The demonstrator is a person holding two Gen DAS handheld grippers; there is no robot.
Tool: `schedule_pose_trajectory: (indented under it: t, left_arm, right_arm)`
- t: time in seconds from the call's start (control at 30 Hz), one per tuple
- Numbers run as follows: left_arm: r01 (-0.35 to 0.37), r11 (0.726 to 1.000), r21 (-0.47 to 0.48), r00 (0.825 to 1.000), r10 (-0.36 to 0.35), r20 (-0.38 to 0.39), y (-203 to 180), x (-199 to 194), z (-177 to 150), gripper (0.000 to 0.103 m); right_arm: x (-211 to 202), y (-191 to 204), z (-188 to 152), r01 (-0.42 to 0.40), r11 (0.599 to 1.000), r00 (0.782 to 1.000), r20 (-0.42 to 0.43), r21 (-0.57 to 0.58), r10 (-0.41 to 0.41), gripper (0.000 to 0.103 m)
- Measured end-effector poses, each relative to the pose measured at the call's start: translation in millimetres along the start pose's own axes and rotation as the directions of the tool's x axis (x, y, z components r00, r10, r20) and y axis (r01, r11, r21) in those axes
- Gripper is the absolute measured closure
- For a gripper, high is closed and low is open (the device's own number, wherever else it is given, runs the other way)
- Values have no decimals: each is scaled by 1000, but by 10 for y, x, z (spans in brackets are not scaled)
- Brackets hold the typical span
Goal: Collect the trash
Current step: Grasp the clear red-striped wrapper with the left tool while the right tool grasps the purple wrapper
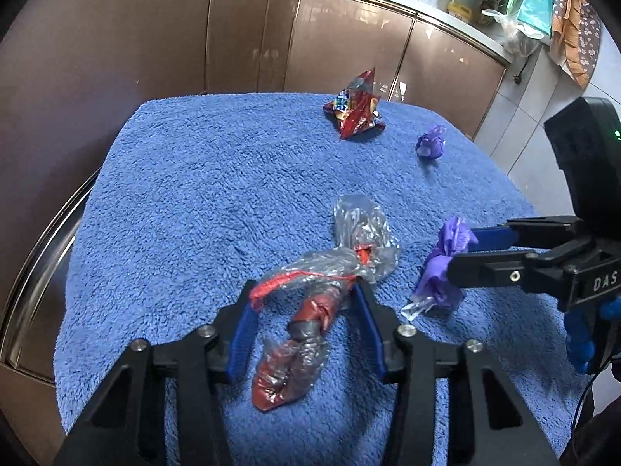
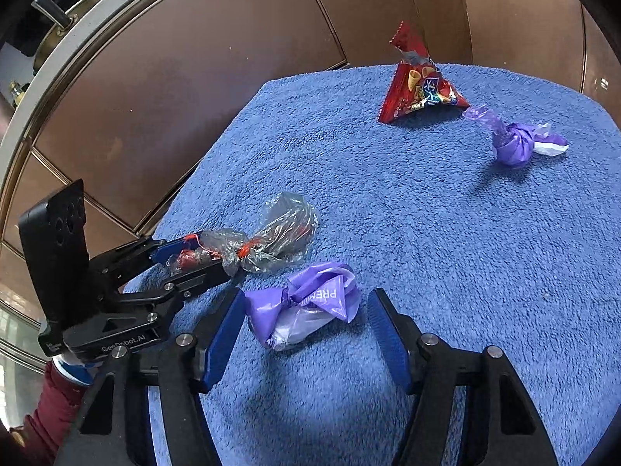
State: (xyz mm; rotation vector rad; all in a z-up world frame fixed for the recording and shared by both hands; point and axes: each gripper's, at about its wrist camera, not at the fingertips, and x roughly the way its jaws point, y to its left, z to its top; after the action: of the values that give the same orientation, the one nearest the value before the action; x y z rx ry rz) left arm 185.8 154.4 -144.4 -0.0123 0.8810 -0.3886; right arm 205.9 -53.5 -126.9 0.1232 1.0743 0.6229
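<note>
A crumpled clear plastic bag with a red string and dark red contents lies on the blue towel. My left gripper is open around it, with towel still showing beside the left pad. A knotted purple bag lies between the fingers of my right gripper. That gripper is open, with a gap at its right pad. Each view also shows the other gripper: the right gripper by the purple bag, the left gripper around the clear bag.
A red snack wrapper and a small purple knotted bag lie at the towel's far side. Brown cabinet doors stand behind. A metal rail runs on the left. A dark red sleeve shows low left.
</note>
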Motion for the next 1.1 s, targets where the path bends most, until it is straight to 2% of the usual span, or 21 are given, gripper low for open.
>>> schedule_pose_trajectory:
  t: [0.03, 0.2, 0.23, 0.6, 0.77, 0.9, 1.1]
  left_arm:
    - [-2, 1000, -1, 1000, 2, -2, 0, 6, -5, 66]
    - [-24, 1000, 4, 1000, 24, -2, -8, 17, -15, 73]
    - [-25, 1000, 6, 1000, 25, -1, -11, 15, -11, 73]
    - [-79, 995, 55, 997, 79, -5, -89, 35, -18, 74]
    - [-106, 992, 66, 994, 107, -7, -123, 46, -10, 76]
    - [-137, 989, 60, 990, 138, -4, -154, 4, 13, 85]
    - [-146, 989, 34, 988, 144, 62, -300, -325, 126, 86]
  right_arm:
    - [17, -1, 8, 0, 1000, 1000, 0, -2, 0, 40]
    - [60, 10, 34, -12, 1000, 1000, 5, -5, 12, 48]
    - [66, 10, 39, -17, 1000, 1000, 6, -3, 17, 52]
    - [-3, -7, 14, -40, 999, 999, 23, 24, 39, 59]
    - [-159, -26, -40, -49, 998, 998, 43, 30, 48, 61]
    - [-349, -34, -102, -55, 998, 996, 70, 30, 53, 62]
    - [-696, -51, -240, -69, 997, 990, 125, 31, 65, 62]
